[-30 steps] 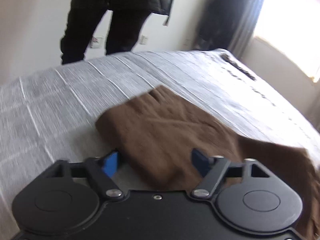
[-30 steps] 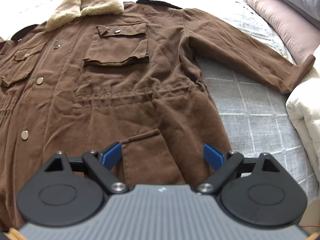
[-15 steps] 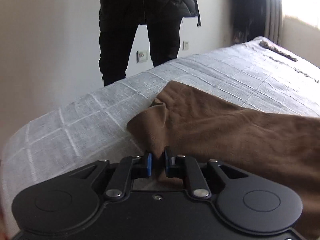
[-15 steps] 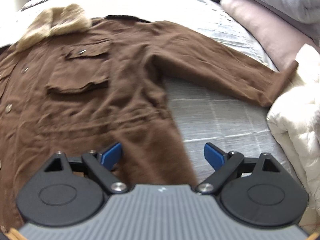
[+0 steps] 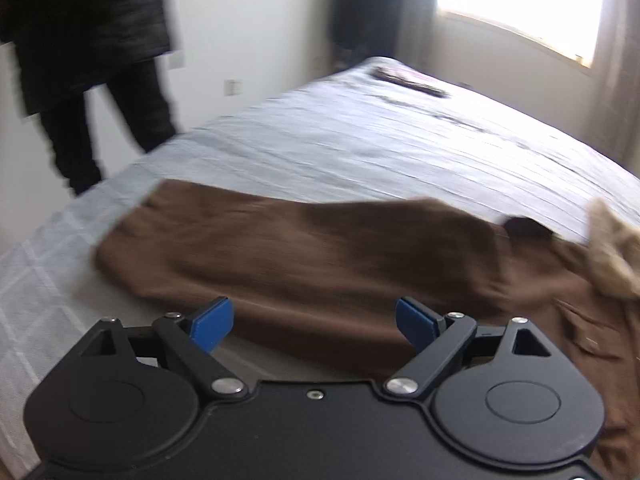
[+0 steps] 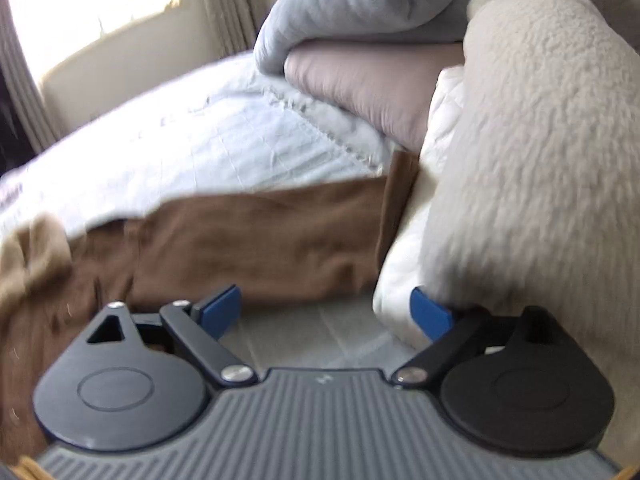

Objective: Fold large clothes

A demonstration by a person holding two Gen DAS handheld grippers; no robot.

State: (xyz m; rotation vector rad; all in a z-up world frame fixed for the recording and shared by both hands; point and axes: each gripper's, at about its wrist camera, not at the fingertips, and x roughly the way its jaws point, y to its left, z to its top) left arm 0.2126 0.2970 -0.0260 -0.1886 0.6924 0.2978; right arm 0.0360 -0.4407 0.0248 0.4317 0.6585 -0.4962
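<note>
Brown coat (image 5: 304, 256) lies spread flat on the bed (image 5: 360, 140), front side up; fleece collar (image 5: 612, 256) seen at 3 o'clock in the left wrist view and at 9 o'clock in the right wrist view. Both views are motion-blurred.

Left gripper (image 5: 314, 320): jaws are opening, blue pads spread wide, nothing pressed between them. Left sleeve (image 5: 280, 240) lies directly ahead at 12 o'clock, its long axis running across the view from cuff at 10 o'clock toward the shoulder at 3 o'clock. The sleeve's near edge sits just beyond the pads; no contact can be made out.

Right gripper (image 6: 328, 312): jaws stand wide, empty; only bare bed cover shows between the pads. Right sleeve (image 6: 260, 236) lies ahead from 11 to 12 o'clock, long axis again crosswise, cuff (image 6: 396, 200) at 1 o'clock butting against the white quilt (image 6: 404, 280). The cream fleece blanket (image 6: 540, 140) crowds the right pad at 3 o'clock; contact there cannot be ruled out.

A person in dark clothes (image 5: 92, 60) stands beyond the bed at 10 o'clock in the left view.

Judgement: each sleeve is nearest its own-side gripper. The right cuff is reckoned the next target, to be folded inward across the chest; a grip across the sleeve's width near the cuff is called for. Bedding beside the cuff could be caught along with it.
</note>
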